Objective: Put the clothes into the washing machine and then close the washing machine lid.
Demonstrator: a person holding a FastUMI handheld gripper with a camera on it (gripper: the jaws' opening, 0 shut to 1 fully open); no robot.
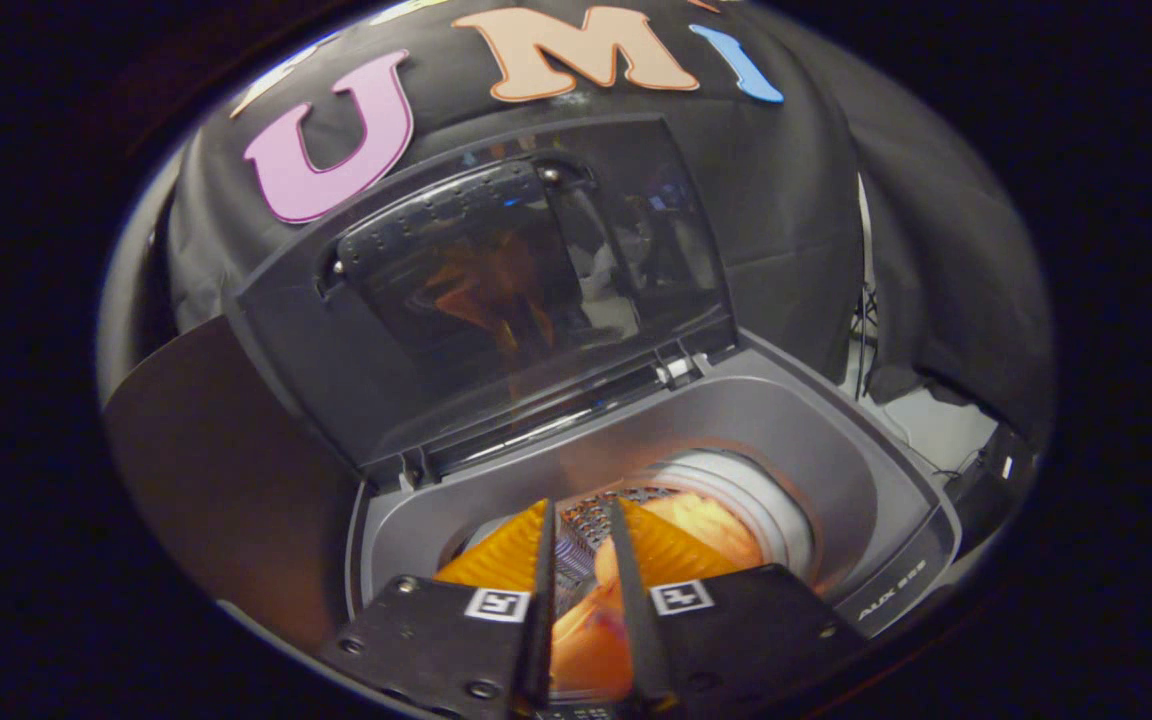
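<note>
Item 1, gripper [581,515]: sits at the bottom centre of the frame, pointed down into the machine's mouth. I read its fingers as narrow, a slim gap between them, nothing visibly pinched. Orange cloth shows through the gap further down, but I judge it lies below the fingers, not held.

Item 2, clothes [706,525]: an orange garment down in the drum [771,500], lower centre of the frame, just beyond and under the fingertips, spreading to their right. It appears wholly inside; I see no fabric over the rim.

Item 3, washing machine [816,430]: grey top-loader, opening in the lower centre, its front panel at the lower right.

Item 4, lid [496,290]: standing open, filling the centre and upper left of the frame, tilted back against the booth wall, hinged at the rear of the opening. Its dark window shows an orange reflection.

Status, my judgement: loading looks done; the lid remains to be closed.

Risks noted:
- Cloth snagging on a finger as I lift out, caused by withdrawing with the tips so near the garment; it could drag fabric back over the rim.
- Lid slamming or slipping, caused by a poor purchase on its smooth upper edge.
- Fingers caught under the falling lid if I do not clear the opening first.
</note>
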